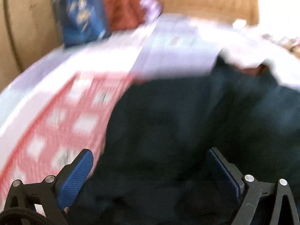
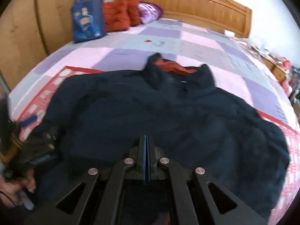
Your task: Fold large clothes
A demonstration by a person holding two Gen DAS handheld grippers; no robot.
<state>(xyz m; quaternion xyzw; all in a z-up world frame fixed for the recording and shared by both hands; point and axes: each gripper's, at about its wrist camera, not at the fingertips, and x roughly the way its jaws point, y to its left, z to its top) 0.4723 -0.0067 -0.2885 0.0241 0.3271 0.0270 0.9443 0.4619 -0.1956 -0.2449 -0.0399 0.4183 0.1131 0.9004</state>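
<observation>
Right gripper (image 2: 145,140): the 2 blue-padded fingers are pressed flat together; no fabric is visible between them. Directly beyond and below the tips lies the dark navy garment (image 2: 150,108), spread wide across the bed, its collar at the far end from the fingers and showing an orange-red lining (image 2: 174,66).

Left gripper (image 1: 150,159): fingers spread wide, 1 blue pad (image 1: 78,176) at each side of the view, with nothing clamped. The same navy garment (image 1: 187,121) fills the space between and ahead of them; this view is heavily motion-blurred, so contact with the cloth cannot be determined. In the right wrist view this gripper appears blurred at the garment's left edge (image 2: 37,146), with a person's hand (image 2: 16,187) behind it.

Surface: under the garment, to both sides of the fingers, lies a red-and-white patterned mat (image 2: 46,91). This rests on a bedspread (image 2: 168,37) of lilac, purple and pale grey-blue blocks.

Room, farther out from the tips: a wooden headboard (image 2: 187,1) closes the far end. Ahead and left of the fingers stand 2 rust-red cushions (image 2: 120,15), a purple pillow (image 2: 150,12) and a blue printed bag (image 2: 88,22). A wooden wardrobe (image 2: 28,28) stands at far left; a cluttered low unit (image 2: 277,67) stands at far right, with details too small to read.
</observation>
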